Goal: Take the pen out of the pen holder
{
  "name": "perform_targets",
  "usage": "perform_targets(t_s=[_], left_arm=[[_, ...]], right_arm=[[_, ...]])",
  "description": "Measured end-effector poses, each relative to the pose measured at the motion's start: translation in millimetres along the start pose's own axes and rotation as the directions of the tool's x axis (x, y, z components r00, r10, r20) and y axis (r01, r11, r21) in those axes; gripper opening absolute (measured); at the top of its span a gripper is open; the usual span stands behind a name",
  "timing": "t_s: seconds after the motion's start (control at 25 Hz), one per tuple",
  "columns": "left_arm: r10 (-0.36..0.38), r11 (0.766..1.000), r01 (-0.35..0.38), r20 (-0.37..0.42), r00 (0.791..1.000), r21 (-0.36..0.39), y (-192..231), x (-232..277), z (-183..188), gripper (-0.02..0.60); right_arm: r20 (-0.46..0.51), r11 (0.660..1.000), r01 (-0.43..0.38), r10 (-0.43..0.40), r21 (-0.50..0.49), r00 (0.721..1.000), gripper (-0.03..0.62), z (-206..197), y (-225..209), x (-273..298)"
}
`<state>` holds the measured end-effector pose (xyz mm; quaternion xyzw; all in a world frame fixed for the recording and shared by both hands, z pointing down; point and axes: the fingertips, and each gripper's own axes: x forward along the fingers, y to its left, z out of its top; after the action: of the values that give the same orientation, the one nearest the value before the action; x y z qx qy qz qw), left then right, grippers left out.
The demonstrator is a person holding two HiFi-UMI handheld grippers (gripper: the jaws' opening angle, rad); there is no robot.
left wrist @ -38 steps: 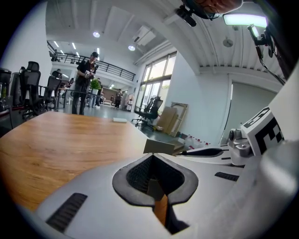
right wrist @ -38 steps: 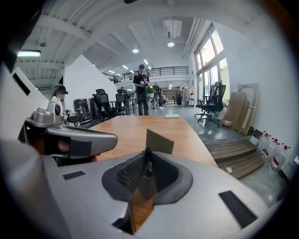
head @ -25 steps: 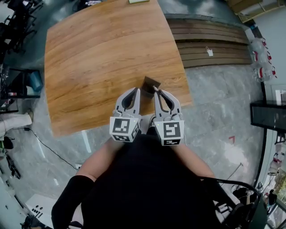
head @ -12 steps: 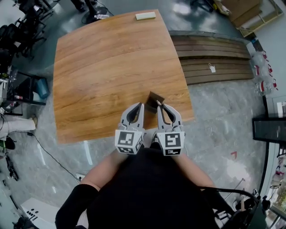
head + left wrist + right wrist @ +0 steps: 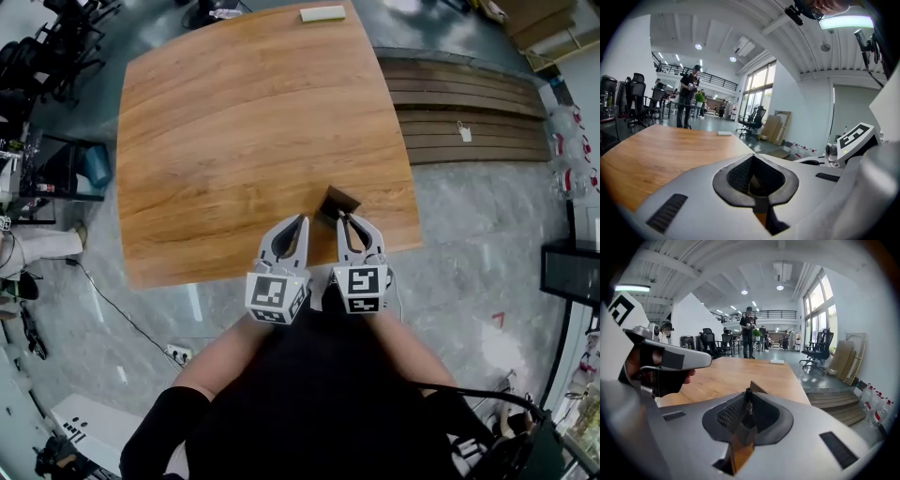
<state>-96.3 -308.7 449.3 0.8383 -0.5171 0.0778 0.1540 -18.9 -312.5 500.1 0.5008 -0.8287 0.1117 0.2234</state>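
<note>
Right gripper grasps the pen at the pen holder; left gripper, clenched empty, sits beside it; pale block lies far beyond.

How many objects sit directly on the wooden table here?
2. The pen holder stands near the table's near right edge, at the right gripper's tips; a small pale flat object lies at the far edge. Anything beneath the gripper is hidden.

illumination: bright and even, from ceiling lamps and a tall window wall at far right. glare: pale sheen on the table and glossy floor. shadows: soft and faint. distortion: strong fisheye bending, black corners in both gripper views. focus: near shells of left gripper and right gripper are soft; the pen reads as a thin dark sliver.
</note>
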Motion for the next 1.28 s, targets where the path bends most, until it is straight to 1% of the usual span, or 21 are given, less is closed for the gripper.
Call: perform_targets(t_s=[0.2, 0.36, 0.52, 0.88, 1.16, 1.28], left_arm=[[-0.012, 1.0, 0.012, -0.029, 0.999, -0.017, 4.1, 6.1, -17.6, 0.006], [-0.015, 0.999, 0.013, -0.048, 0.999, -0.042, 8.7, 8.1, -31.4, 0.006], [-0.012, 0.998, 0.008, -0.066, 0.998, -0.055, 11.5, 7.4, -43.4, 0.006], [-0.006, 0.998, -0.001, -0.096, 0.995, -0.066, 10.6, 1.9, -57.4, 0.006], [-0.022, 0.998, 0.016, -0.105, 0.994, -0.065, 0.2, -1.4, -61.0, 0.006], [-0.022, 0.998, 0.016, -0.101, 0.995, -0.062, -2.9, -1.6, -61.9, 0.006]], right_arm=[[-0.035, 1.0, -0.005, 0.005, 0.002, 0.999, 0.036, -18.0, 3.1, 14.8], [-0.071, 1.0, 0.008, -0.007, 0.01, 0.997, 0.036, -38.8, 3.5, 22.5], [-0.085, 1.0, 0.014, -0.012, 0.022, 0.996, 0.036, -51.7, 4.0, 29.5], [-0.051, 0.999, 0.033, -0.032, 0.017, 0.998, 0.037, -57.8, 6.5, 26.8], [-0.057, 0.999, 0.042, -0.041, 0.026, 0.998, 0.037, -62.9, 5.7, 23.3], [-0.035, 0.999, 0.039, -0.038, 0.027, 0.999, 0.037, -59.4, 4.7, 19.9]])
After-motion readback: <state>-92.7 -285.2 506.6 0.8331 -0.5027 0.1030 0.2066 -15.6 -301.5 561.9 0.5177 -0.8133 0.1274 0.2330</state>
